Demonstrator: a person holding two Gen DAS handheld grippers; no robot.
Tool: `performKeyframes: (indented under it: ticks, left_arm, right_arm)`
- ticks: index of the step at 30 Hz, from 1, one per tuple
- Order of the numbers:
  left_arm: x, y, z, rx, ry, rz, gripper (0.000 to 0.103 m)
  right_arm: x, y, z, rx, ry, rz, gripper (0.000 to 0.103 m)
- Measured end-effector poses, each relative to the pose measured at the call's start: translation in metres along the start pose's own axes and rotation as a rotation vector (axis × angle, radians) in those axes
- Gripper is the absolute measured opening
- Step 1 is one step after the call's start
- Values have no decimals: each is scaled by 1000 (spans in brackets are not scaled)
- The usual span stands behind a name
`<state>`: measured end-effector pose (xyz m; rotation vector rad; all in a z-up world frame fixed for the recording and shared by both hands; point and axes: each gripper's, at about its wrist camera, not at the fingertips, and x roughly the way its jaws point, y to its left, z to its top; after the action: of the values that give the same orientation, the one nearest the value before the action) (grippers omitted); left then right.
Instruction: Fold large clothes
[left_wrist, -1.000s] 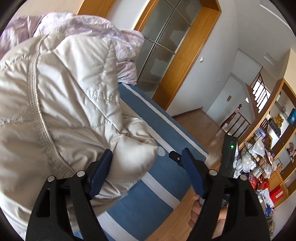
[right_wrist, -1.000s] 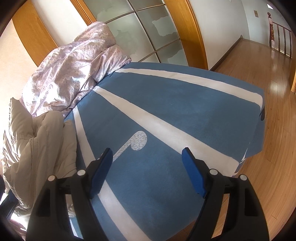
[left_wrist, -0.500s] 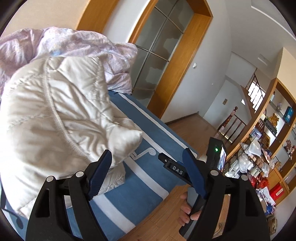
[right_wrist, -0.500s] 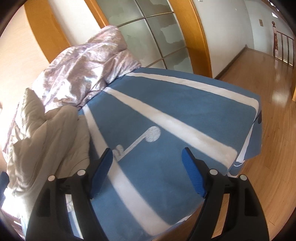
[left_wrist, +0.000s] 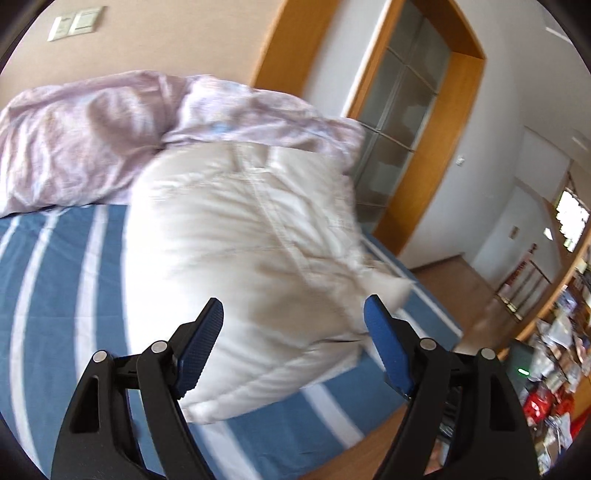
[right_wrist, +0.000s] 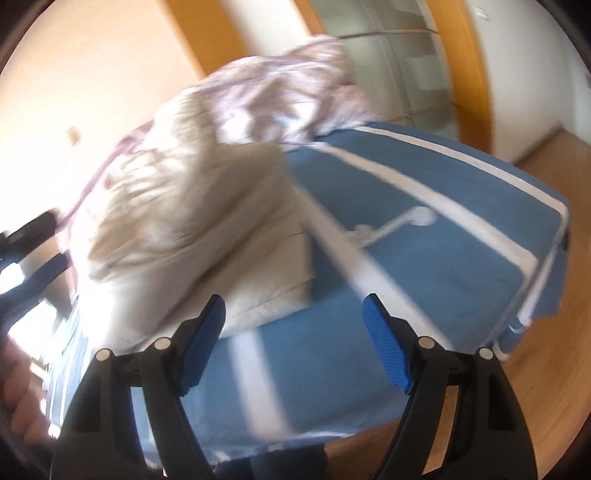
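Note:
A cream quilted puffer jacket (left_wrist: 251, 266) lies bundled on a blue bed cover with white stripes (left_wrist: 48, 280). My left gripper (left_wrist: 293, 347) is open and empty, its jaws wide apart just in front of the jacket's near edge. In the right wrist view the jacket (right_wrist: 192, 225) sits left of centre on the bed cover (right_wrist: 424, 258). My right gripper (right_wrist: 293, 343) is open and empty, back from the bed's near edge and apart from the jacket. Both views are blurred.
A crumpled lilac duvet (left_wrist: 88, 140) lies behind the jacket, also in the right wrist view (right_wrist: 295, 92). A wood-framed glass door (left_wrist: 410, 122) stands behind the bed. Wooden floor (right_wrist: 546, 369) lies to the right. Cluttered shelves (left_wrist: 554, 369) stand at far right.
Both grippers have pulled back and swung left, away from the jacket. The jacket now lies free on the bed, seen whole. Both stay open.

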<state>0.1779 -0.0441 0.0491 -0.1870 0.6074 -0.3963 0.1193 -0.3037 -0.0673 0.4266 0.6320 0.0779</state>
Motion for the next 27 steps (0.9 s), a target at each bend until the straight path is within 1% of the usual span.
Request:
performKeyframes:
  ticks: [1,2,4,6,8,10,12,15,17,19,23,27]
  left_arm:
    - [-3,9,0,-9,-6,31,79]
    - [-6,17,-1,-23,-8,48,79]
    - [-12,33,-2,-46,-11,77,79]
    - [-19,49,-1,-55,-26,137,79]
    - [-24,64,1,-64,-34,182,79]
    - [-26,77,5,-79,-37,206,80]
    - [-25,87,11,-87,-40,235,80]
    - [-21,98,20,-86,-42,264,81]
    - [-14,103,26,-90,-37,267,81]
    - [-4,107,33,-92,-30,276,82]
    - [19,109,42,-100,-5,268,82]
    - [42,110,51,-115,15,256,82]
  right_arm:
    - [-2,10,-2,-23,2,31,77]
    - [-5,25,-4,-59,6,81,77]
    - [-7,46,-5,-111,10,137,77]
    - [-11,75,-5,-185,9,213,77]
    - [-15,99,-2,-245,-5,262,77]
    - [-16,120,7,-293,-25,299,77]
    - [-13,135,17,-318,-42,316,77]
    - [-8,151,39,-344,-76,316,77]
    - [0,161,56,-360,-103,290,77]
    - [12,165,72,-356,-104,276,77]
    - [40,163,100,-342,-95,231,77]
    - [51,160,121,-348,-119,207,77]
